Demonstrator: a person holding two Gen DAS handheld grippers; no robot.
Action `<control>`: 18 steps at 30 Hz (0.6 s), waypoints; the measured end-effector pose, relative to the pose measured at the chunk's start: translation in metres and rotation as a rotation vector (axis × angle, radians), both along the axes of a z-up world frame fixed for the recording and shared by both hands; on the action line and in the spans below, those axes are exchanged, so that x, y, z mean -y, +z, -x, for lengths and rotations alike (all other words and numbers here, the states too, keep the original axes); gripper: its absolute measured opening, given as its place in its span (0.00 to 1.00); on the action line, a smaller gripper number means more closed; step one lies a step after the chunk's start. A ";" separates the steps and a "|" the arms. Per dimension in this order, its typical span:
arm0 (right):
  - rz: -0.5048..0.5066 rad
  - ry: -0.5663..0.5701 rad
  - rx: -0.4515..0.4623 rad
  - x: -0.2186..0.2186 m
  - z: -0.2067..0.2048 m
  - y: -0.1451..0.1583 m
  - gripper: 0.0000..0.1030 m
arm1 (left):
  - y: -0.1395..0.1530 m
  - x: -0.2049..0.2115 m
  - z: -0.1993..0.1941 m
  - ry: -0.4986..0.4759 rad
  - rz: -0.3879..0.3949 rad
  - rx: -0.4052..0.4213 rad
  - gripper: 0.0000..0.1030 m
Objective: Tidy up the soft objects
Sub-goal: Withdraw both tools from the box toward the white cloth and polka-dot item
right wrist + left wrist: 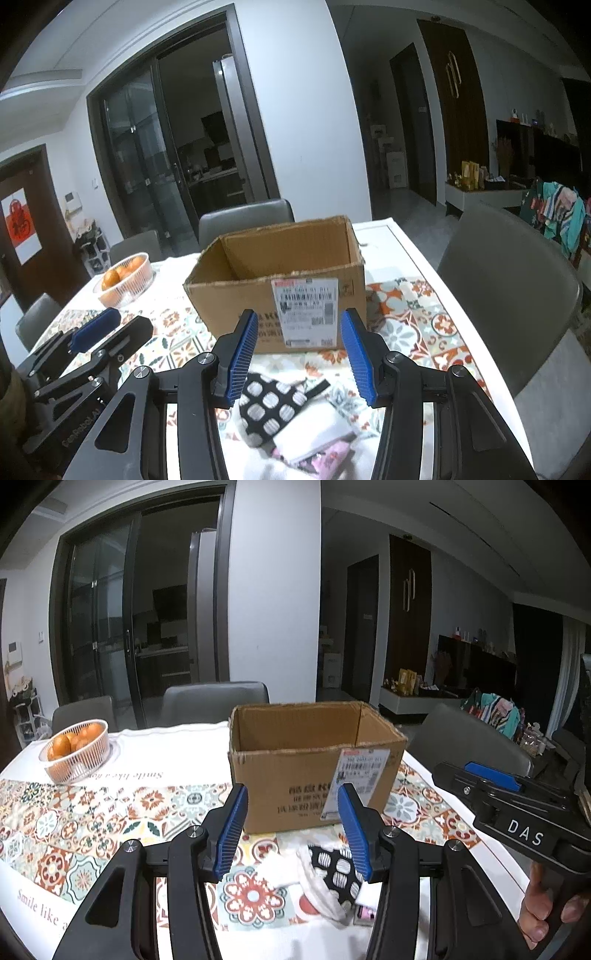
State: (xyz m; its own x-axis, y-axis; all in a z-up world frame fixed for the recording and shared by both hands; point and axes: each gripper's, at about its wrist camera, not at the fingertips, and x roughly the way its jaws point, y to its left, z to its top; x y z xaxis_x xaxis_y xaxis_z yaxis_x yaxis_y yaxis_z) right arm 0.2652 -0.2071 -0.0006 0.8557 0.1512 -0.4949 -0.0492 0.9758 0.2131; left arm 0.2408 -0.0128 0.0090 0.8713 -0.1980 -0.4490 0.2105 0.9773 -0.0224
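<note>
Desk point(155, 746) under a patterned cloth point(74, 830) carries an open cardboard box point(314, 775), empty as far as I see. Before it lies my pile of soft cloths point(295, 417), spotted one on top. My left claw point(291, 834) and right claw point(299, 358) hang above, both parted, holding nothing.

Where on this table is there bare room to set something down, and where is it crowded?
Free: the tablecloth between the fruit basket and the box, and the strip right of the box toward the table edge. The box looks empty inside. Crowded: just in front of the box, where the cloth pile lies.
</note>
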 end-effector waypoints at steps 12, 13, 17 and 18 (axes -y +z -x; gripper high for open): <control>-0.020 -0.001 -0.078 0.006 0.013 -0.028 0.47 | -0.030 0.002 0.014 -0.008 0.010 -0.094 0.48; -0.024 -0.002 -0.084 0.007 0.014 -0.030 0.47 | -0.032 0.003 0.015 -0.009 0.010 -0.100 0.48; -0.042 -0.006 -0.119 0.010 0.015 -0.043 0.47 | -0.041 0.004 0.015 -0.010 0.010 -0.127 0.48; -0.044 -0.007 -0.127 0.010 0.015 -0.045 0.47 | -0.043 0.004 0.015 -0.012 0.011 -0.135 0.48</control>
State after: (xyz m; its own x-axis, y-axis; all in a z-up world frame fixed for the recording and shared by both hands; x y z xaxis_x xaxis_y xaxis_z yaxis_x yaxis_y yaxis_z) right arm 0.2498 -0.2171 -0.0458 0.7878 0.1700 -0.5920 -0.0128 0.9655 0.2601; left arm 0.2255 -0.0169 -0.0344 0.8008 -0.2136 -0.5595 0.2169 0.9743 -0.0616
